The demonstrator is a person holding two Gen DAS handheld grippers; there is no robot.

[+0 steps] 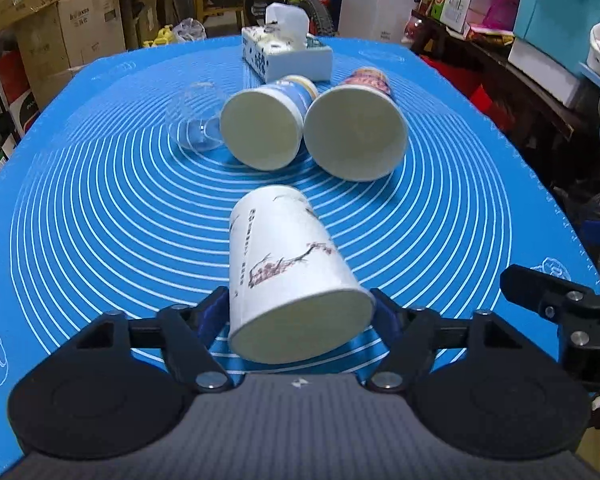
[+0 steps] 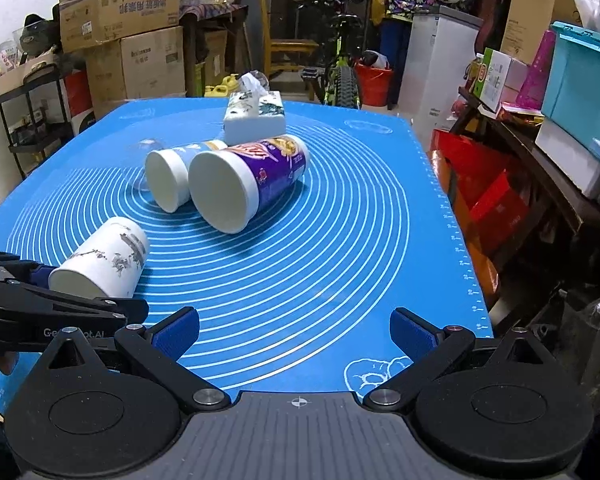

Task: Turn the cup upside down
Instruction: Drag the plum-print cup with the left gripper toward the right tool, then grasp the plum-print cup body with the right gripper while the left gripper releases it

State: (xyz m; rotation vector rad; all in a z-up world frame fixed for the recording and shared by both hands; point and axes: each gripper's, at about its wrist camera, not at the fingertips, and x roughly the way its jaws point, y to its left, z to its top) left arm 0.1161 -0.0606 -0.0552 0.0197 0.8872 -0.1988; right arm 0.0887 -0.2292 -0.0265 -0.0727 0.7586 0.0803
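Observation:
A white paper cup with a plum-branch print (image 1: 284,268) lies on its side on the blue mat (image 1: 100,208), open end toward me. My left gripper (image 1: 300,316) is shut on this cup near its rim, one blue pad on each side. The cup also shows in the right wrist view (image 2: 104,264), with the left gripper (image 2: 40,300) on it. My right gripper (image 2: 296,332) is open and empty above the mat's near edge, to the right of the cup.
Two more paper cups lie on their sides mid-mat: a blue-white one (image 1: 264,128) and a purple one (image 1: 356,128). A clear glass cup (image 1: 194,120) lies left of them. A tissue box (image 1: 288,54) stands behind. Cluttered shelves and boxes (image 2: 540,128) line the right.

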